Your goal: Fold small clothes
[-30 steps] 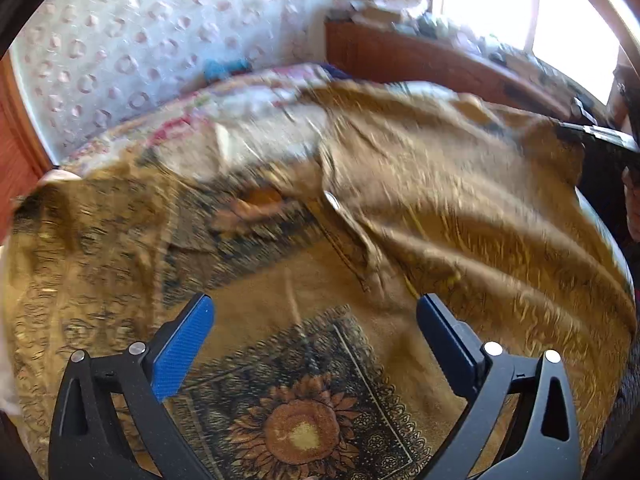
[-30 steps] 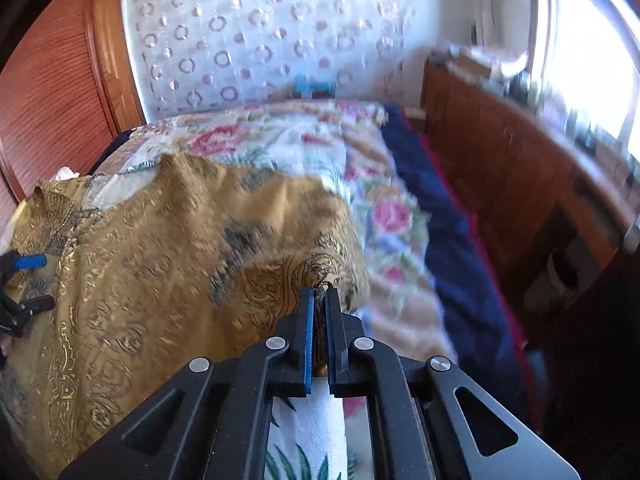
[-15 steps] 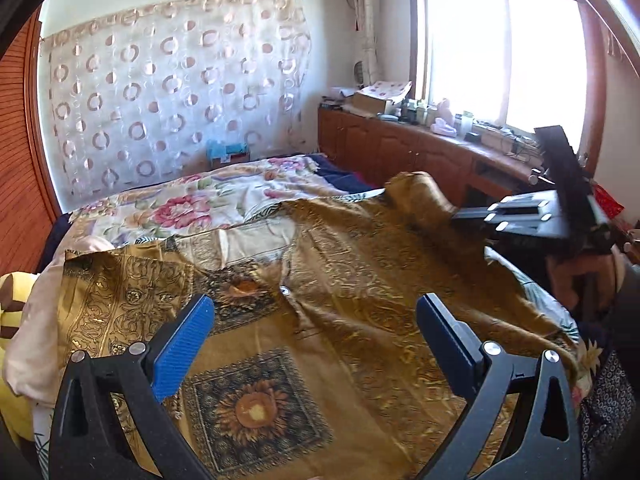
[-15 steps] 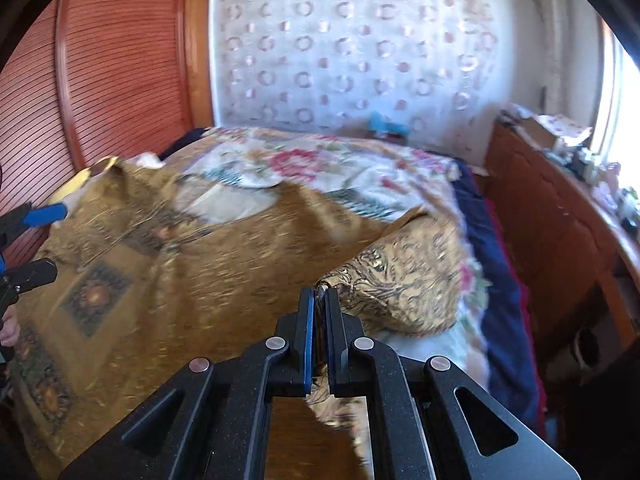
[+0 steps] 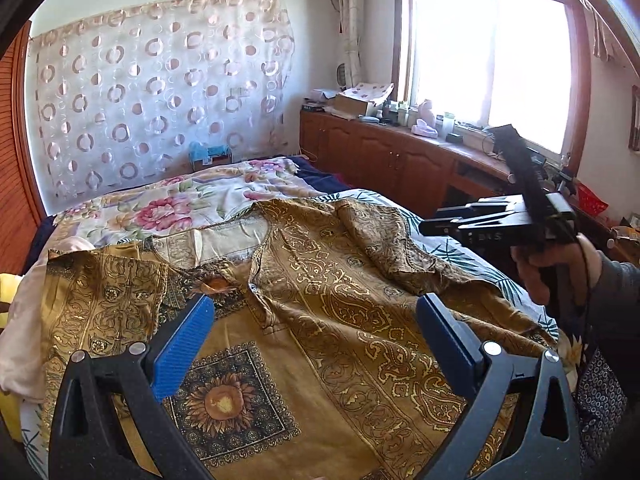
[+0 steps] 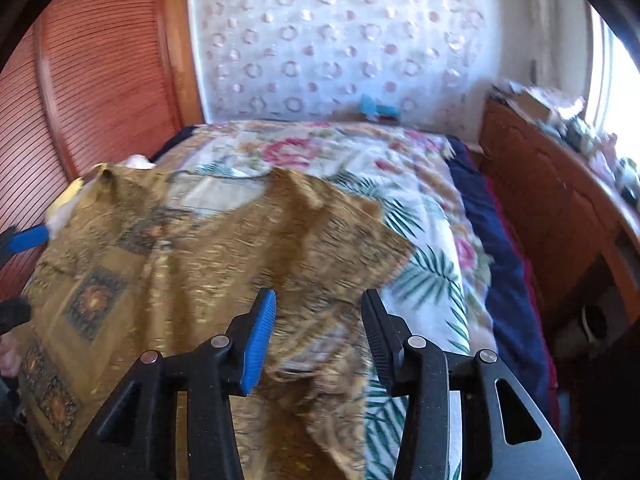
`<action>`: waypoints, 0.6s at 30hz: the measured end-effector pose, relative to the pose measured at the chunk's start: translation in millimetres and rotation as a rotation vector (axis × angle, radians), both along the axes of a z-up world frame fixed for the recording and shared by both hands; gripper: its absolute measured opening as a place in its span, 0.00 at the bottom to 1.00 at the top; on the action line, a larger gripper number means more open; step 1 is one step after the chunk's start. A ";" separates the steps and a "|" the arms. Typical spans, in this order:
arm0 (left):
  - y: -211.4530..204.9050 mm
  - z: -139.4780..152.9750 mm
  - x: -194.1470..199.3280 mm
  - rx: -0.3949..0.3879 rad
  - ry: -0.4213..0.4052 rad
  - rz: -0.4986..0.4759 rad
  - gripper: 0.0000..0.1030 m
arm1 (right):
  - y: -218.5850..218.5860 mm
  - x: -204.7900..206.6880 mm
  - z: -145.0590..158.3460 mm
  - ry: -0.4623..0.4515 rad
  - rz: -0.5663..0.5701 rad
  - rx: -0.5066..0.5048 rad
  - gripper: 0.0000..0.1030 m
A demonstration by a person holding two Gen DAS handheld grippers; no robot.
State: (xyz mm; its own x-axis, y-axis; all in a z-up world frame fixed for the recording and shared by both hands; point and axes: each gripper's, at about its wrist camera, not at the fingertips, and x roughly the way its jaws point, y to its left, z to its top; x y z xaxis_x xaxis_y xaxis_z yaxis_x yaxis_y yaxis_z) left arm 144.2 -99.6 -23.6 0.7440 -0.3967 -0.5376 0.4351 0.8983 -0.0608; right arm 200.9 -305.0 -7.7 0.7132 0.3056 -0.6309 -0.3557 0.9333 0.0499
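Note:
A gold-brown patterned shirt [image 5: 320, 320] with sunflower squares lies spread on the bed, front up, neckline toward the far wall. It also shows in the right wrist view [image 6: 224, 256]. Its right sleeve [image 5: 384, 236] lies folded inward over the body. My left gripper [image 5: 316, 332] is open and empty above the shirt's lower front. My right gripper [image 6: 318, 320] is open and empty above the shirt's right side; it shows at the right of the left wrist view [image 5: 500, 220]. The left gripper's blue pad [image 6: 28, 236] shows at the left edge of the right wrist view.
The floral bedspread [image 5: 192, 200] covers the bed [image 6: 420, 216]. A navy blanket [image 6: 500, 240] runs along the bed's right side. A wooden cabinet [image 5: 400, 160] with clutter stands under the window. A slatted wooden door [image 6: 80, 100] is at left. A pale pillow [image 5: 24, 320] lies under the shirt's left edge.
My right gripper has opened and let go of the shirt's sleeve, which now lies on the shirt's body. Both grippers have drawn back from the shirt. The left gripper stayed open.

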 end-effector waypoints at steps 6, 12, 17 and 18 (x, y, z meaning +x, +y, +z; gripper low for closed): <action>10.5 0.1 -6.7 -0.010 0.003 0.013 0.98 | -18.6 39.3 -30.4 0.113 -0.075 0.048 0.45; 28.4 -0.7 -13.4 0.003 -0.003 0.042 0.98 | -20.7 79.9 -37.1 0.168 -0.111 0.113 0.43; 48.3 -6.0 -15.1 -0.001 0.010 0.071 0.98 | 6.3 84.8 -22.5 0.101 -0.068 0.118 0.06; 52.9 -7.9 -14.8 -0.002 0.016 0.082 0.98 | 9.5 82.9 -19.9 0.086 -0.047 0.125 0.05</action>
